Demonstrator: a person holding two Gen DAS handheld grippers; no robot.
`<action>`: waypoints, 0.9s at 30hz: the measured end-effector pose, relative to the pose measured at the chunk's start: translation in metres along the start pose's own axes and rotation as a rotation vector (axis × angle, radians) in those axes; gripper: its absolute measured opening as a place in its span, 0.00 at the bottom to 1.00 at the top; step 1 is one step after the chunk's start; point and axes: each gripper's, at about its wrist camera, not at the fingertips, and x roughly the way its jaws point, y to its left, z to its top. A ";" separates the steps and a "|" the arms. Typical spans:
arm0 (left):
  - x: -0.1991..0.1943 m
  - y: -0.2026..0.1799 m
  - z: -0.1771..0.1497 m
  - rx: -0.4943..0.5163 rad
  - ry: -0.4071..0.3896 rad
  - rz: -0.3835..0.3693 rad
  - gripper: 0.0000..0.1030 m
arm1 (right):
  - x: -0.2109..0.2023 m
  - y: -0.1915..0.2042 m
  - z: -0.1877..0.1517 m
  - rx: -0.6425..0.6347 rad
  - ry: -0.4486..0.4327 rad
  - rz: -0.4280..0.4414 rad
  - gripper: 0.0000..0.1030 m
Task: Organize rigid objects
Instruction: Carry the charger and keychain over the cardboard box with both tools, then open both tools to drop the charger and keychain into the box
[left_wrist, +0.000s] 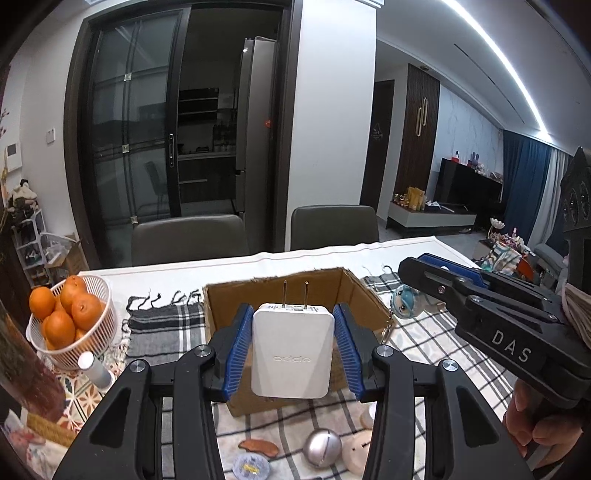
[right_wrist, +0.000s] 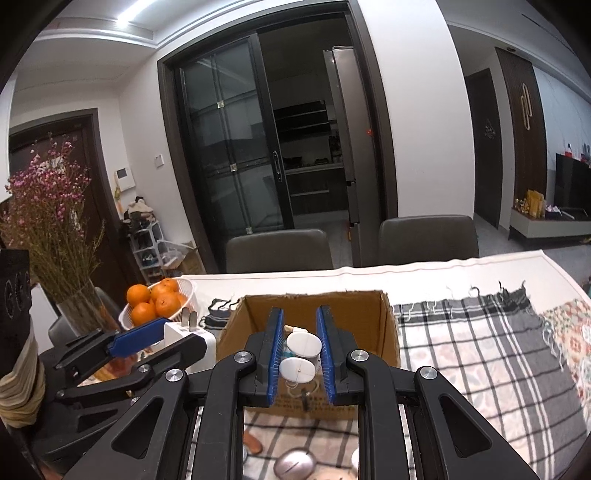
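White OPPO charger, prongs up, pinched between left claw pads in front of open cardboard box. Small white-capped object pinched in right claw, over same box. Basket of oranges left on checked-cloth surface.

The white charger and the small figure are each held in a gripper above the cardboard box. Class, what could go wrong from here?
1. The left gripper clamps the white charger only by its smooth sides, so it may slip out.
2. The right gripper pinches a small round-footed figure; it could twist loose.
3. Both grippers crowd the cardboard box; they might collide or knock its rim.
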 end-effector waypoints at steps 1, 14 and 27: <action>0.003 0.002 0.004 0.001 0.003 0.001 0.43 | 0.003 0.001 0.002 -0.005 0.002 -0.002 0.19; 0.059 0.014 0.024 -0.032 0.098 0.007 0.43 | 0.054 -0.014 0.029 -0.034 0.060 -0.030 0.19; 0.117 0.018 0.015 -0.027 0.254 0.024 0.38 | 0.118 -0.038 0.014 -0.023 0.241 -0.038 0.19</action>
